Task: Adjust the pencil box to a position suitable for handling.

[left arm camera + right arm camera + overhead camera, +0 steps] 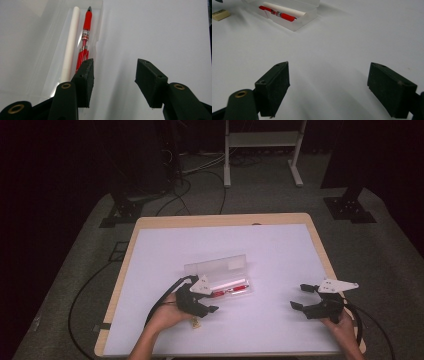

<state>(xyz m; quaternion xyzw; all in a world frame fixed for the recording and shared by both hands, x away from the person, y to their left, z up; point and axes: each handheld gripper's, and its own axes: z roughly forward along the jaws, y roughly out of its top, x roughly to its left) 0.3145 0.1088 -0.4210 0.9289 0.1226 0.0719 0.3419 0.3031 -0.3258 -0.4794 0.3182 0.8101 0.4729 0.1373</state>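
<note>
- Landmark: clear plastic case (220, 276), lid open, lying near the middle of the counter (280, 250).
- Inside the case: a red pen (84, 42) and a white stick (70, 42) side by side, lengthwise. The high view gives them as a red-and-white streak in the near half of the case; the left gripper view resolves the pen's dark tip and printed band.
- Left gripper (200, 301): just at the case's near-left end. In its own view the jaws are spread, nothing between them; one jaw overlaps the case's near end, the other stands over bare counter beside the case. No pad touches the pen.
- Right gripper (306, 296): well apart from the case, to its right, held in the person's right hand (345, 327). Jaws spread wide over bare counter, holding nothing.
- Right gripper view adds what the left gripper view lacks: a small cream eraser-like block (220, 15) on the counter beside the case. High view places it by the left hand (167, 316).
</note>
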